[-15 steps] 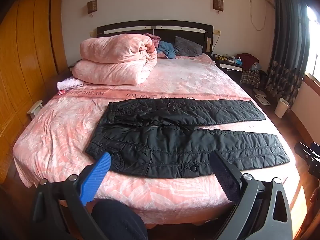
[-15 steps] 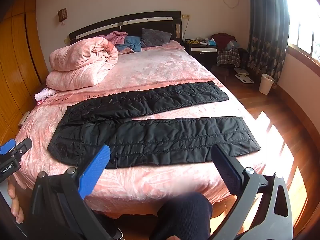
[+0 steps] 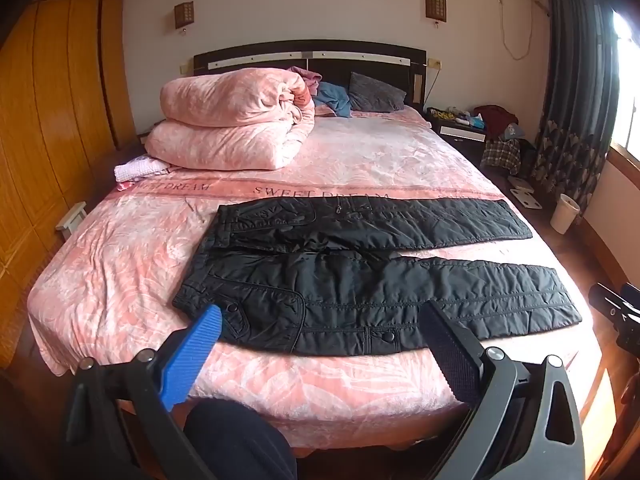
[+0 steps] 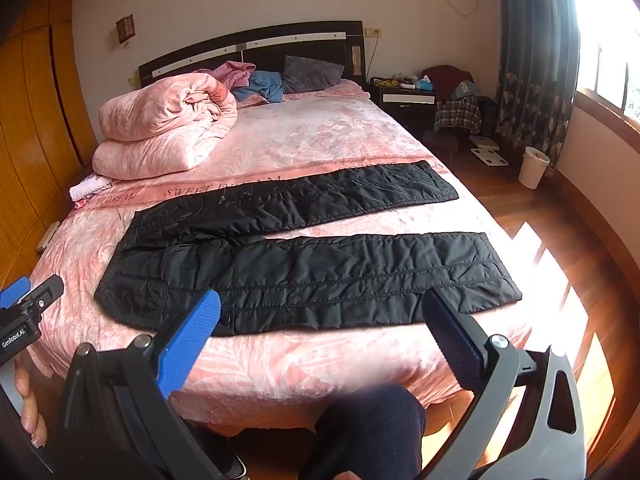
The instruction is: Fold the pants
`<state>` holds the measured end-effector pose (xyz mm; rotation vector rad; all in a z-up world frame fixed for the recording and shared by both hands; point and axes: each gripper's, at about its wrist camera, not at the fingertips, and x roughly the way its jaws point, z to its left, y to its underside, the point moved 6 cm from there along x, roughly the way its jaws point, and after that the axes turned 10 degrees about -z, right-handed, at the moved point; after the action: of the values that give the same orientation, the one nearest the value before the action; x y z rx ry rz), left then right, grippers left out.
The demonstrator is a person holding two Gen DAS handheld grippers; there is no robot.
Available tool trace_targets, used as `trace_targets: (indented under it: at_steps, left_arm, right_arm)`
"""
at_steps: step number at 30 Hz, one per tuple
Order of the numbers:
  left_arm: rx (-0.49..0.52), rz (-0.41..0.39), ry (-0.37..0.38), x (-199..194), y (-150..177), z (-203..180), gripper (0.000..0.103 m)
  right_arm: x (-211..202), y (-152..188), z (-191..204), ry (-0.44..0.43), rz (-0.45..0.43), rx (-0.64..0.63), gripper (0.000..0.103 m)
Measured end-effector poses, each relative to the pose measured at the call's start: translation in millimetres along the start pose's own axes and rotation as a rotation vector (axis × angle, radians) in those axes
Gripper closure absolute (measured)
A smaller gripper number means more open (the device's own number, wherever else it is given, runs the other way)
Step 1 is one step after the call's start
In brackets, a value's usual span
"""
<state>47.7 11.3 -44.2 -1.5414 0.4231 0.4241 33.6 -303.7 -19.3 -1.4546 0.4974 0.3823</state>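
Black quilted pants (image 3: 360, 280) lie flat across the foot of a pink bed (image 3: 120, 272), waist to the left, both legs stretched to the right with a strip of pink cover between them. My left gripper (image 3: 320, 320) hangs open in front of the near edge, short of the waist and near leg, with nothing between its fingers. In the right wrist view the same pants (image 4: 320, 268) spread out, and my right gripper (image 4: 320, 312) stands open before the near leg, also empty. The left gripper's tip (image 4: 28, 304) shows at that view's left edge.
A rolled pink duvet (image 3: 232, 120) and pillows sit at the head of the bed. A nightstand with clothes (image 3: 480, 124), a white bin (image 3: 564, 212) and curtains stand to the right. Wooden wardrobes (image 3: 40, 120) line the left wall. A person's dark-clad knee (image 4: 372, 428) is below.
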Motion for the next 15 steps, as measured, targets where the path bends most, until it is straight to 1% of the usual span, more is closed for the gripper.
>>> trace_targets:
  at_steps: [1, 3, 15]
  left_arm:
    - [-0.001, 0.001, 0.000, 0.9, 0.2, 2.0, 0.004]
    - [0.001, -0.006, -0.010, -2.8, -2.3, -6.8, 0.003]
    - [0.005, -0.006, -0.010, -2.2, -2.1, -5.6, 0.004]
  right_arm:
    - [0.1, 0.0, 0.1, 0.000, 0.000, 0.000, 0.002]
    - [0.0, -0.2, 0.5, 0.000, 0.000, -0.001, 0.002]
    - [0.4, -2.0, 0.9, 0.001, 0.003, -0.002, 0.002]
